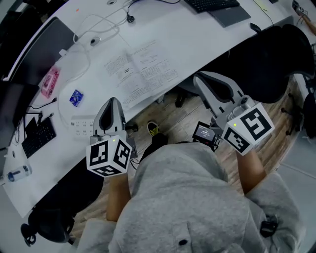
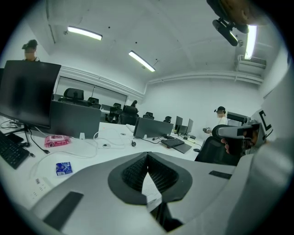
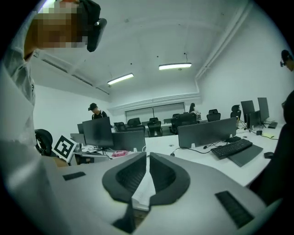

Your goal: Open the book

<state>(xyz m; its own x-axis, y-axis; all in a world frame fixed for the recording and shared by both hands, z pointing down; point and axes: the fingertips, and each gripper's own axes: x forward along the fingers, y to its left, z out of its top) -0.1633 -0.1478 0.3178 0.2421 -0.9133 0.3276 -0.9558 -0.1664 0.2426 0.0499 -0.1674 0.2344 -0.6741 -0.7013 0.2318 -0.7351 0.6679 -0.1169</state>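
Note:
The book (image 1: pixel 140 71) lies open and flat on the white desk (image 1: pixel 197 34), its printed pages facing up near the desk's front edge. My left gripper (image 1: pixel 112 101) hovers by the desk's front edge, just left of and below the book, jaws shut and empty. My right gripper (image 1: pixel 197 77) hangs off the desk's edge, to the right of the book and over the floor, also shut with nothing between its pads. In the left gripper view the left gripper (image 2: pixel 147 157) points across the desk. In the right gripper view the right gripper (image 3: pixel 147 157) points level over the desk.
On the desk's left part lie a pink packet (image 1: pixel 49 81), a blue packet (image 1: pixel 75 97), a white power strip (image 1: pixel 81 126), a cable (image 1: pixel 94 37) and a black keyboard (image 1: pixel 38 138). A black office chair (image 1: pixel 269 59) stands at the right. A second keyboard (image 1: pixel 212 5) sits at the far edge.

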